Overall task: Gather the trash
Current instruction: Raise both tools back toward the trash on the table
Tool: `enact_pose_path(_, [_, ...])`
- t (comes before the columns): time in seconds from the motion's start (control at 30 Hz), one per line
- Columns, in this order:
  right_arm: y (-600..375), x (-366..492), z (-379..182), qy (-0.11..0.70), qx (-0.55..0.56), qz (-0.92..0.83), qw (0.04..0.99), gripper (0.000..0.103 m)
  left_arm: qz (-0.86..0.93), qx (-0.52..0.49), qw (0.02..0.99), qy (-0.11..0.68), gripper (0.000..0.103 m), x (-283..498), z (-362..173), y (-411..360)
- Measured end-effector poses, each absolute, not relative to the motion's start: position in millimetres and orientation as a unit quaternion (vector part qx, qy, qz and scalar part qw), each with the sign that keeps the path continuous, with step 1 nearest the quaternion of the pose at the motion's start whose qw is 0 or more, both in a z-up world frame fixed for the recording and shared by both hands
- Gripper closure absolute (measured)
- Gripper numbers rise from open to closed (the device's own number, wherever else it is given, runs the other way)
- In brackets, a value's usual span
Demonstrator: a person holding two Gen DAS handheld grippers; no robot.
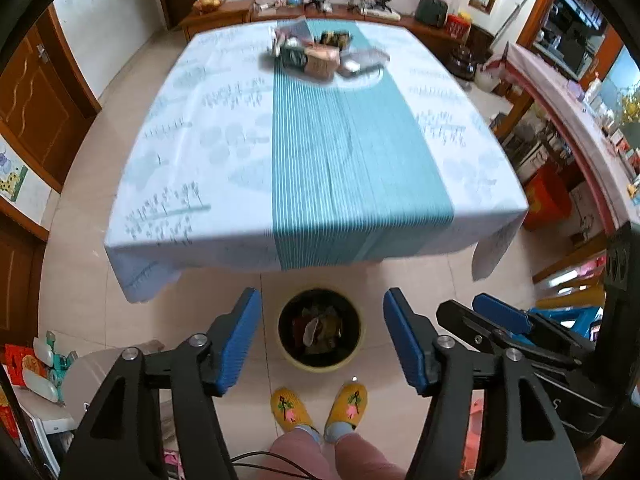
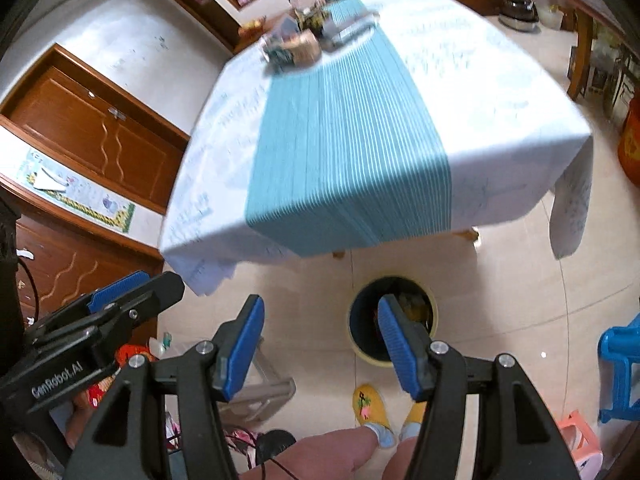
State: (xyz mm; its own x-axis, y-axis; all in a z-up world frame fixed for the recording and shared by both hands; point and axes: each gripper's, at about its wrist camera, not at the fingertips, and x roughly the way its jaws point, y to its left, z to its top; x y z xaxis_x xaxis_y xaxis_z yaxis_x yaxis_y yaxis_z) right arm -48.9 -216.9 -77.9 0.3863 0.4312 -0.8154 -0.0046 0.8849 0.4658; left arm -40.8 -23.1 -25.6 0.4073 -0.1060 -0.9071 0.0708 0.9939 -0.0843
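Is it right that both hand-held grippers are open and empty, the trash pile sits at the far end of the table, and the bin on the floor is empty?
Not quite. The left wrist view shows the bin already holds trash. The rest stands: left hand-held gripper and right hand-held gripper open, empty; trash pile at the table's far end.

text: "GenRobot.AI" in white letters | on: black body of the left gripper (image 2: 120, 300), seen at the left edge of the right wrist view | other print: tablecloth (image 2: 500, 92) markings, wall poster (image 2: 80, 196), box (image 1: 322, 62) among the far pile — blurred, unreadable
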Motion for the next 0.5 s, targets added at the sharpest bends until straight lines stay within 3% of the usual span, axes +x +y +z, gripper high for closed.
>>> enact_pose_path(0.5, [-228.4,-20.7,-16.1,0.485,0.22,0.077,0.843,0.044,-0.095,-0.021,0.873,0.477,0.035,13.8,45.1,-0.4])
